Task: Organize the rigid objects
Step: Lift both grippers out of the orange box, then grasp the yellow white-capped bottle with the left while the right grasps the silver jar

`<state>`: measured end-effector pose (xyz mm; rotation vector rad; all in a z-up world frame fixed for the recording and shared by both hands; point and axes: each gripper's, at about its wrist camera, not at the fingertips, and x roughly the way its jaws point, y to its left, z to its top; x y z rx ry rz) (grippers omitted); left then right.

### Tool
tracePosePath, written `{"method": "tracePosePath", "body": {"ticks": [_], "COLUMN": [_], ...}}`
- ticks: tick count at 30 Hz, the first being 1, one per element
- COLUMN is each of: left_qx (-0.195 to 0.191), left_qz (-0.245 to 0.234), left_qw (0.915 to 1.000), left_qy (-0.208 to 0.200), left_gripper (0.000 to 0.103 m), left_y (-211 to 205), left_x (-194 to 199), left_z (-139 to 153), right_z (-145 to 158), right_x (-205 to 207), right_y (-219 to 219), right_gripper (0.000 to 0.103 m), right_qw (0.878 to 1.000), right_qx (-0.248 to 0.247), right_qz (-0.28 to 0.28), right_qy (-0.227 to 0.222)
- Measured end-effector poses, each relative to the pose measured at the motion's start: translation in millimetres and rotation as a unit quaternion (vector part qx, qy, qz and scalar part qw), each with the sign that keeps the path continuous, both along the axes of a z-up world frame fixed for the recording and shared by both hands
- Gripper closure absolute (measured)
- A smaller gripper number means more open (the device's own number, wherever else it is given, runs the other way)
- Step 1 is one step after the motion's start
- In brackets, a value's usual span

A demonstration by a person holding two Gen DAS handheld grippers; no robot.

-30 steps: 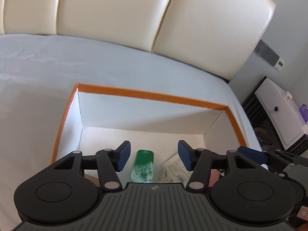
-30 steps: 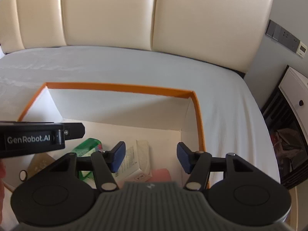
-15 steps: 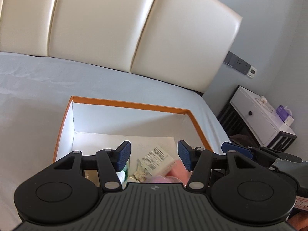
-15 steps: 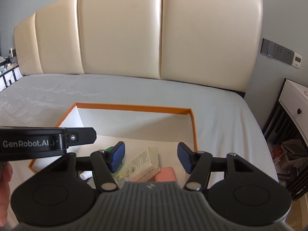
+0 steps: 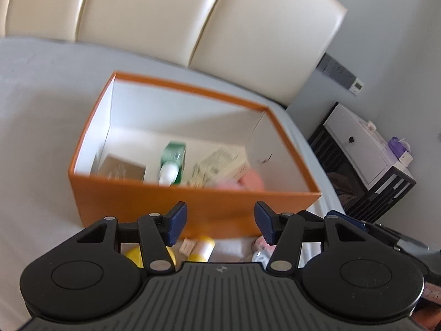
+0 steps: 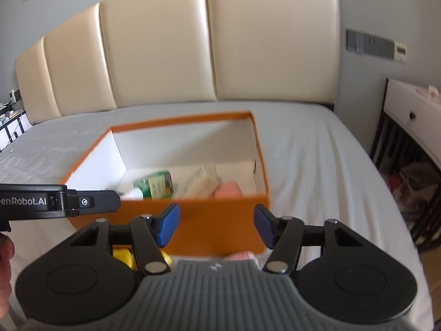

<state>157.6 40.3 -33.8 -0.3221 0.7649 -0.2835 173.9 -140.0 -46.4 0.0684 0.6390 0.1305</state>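
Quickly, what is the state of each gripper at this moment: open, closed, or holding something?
Left gripper: open, holding nothing, in front of the orange box.
Right gripper: open, holding nothing.

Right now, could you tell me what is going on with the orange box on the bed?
A person holds two grippers, both open and empty. The left gripper and right gripper sit just in front of the orange box on the bed. Inside lie a green bottle, a brown carton, a printed carton and something pink. Yellow items wait outside by the near wall.
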Motion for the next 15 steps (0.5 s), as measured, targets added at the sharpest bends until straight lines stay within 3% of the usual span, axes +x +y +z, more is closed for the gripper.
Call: {"method": "tracePosePath", "body": {"ticks": [11,15], "left_qx": [0.035,0.064], "left_qz": [0.006,0.006], "left_qw": [0.9987,0.9968], "left_qy": [0.037,0.046], "left_gripper": [0.039,0.039], "left_y": [-1,-7], "left_x": [-9,-14], "left_z": [-41,-52], "right_z": [-65,-72], "right_x": [-7,-3], "right_y": [1,4], "right_gripper": [0.048,0.048], "right_qw": [0.995,0.994], "right_qx": [0.007,0.027], "right_qz": [-0.014,-0.013], "right_qy": [0.094,0.101]}}
